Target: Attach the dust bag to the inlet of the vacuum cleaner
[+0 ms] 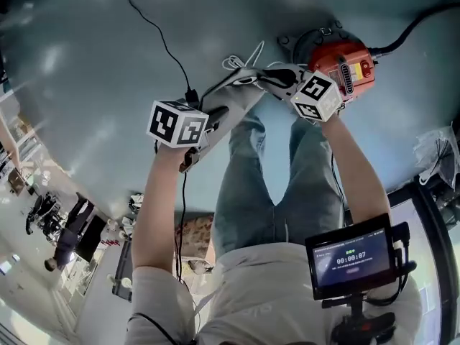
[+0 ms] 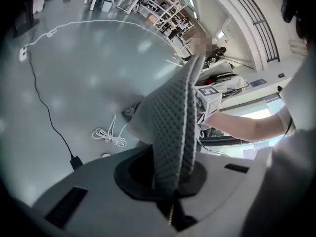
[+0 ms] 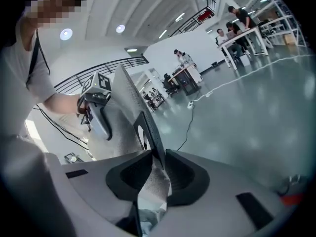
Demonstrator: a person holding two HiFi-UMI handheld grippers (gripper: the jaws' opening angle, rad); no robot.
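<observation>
Dust bag: grey dimpled cloth with a stiff black collar that had an opening in it. It hung stretched between both tools, off the floor, close beside the red-orange vacuum cleaner. Left gripper was clamped on the cloth, right gripper pinched the collar edge. White coiled cord and black cable lay on the glossy grey floor. Chest screen read 00:00:07.

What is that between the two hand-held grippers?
The grey dust bag, spanning from the left hand-held gripper to the right hand-held gripper; the head view shows it.
</observation>
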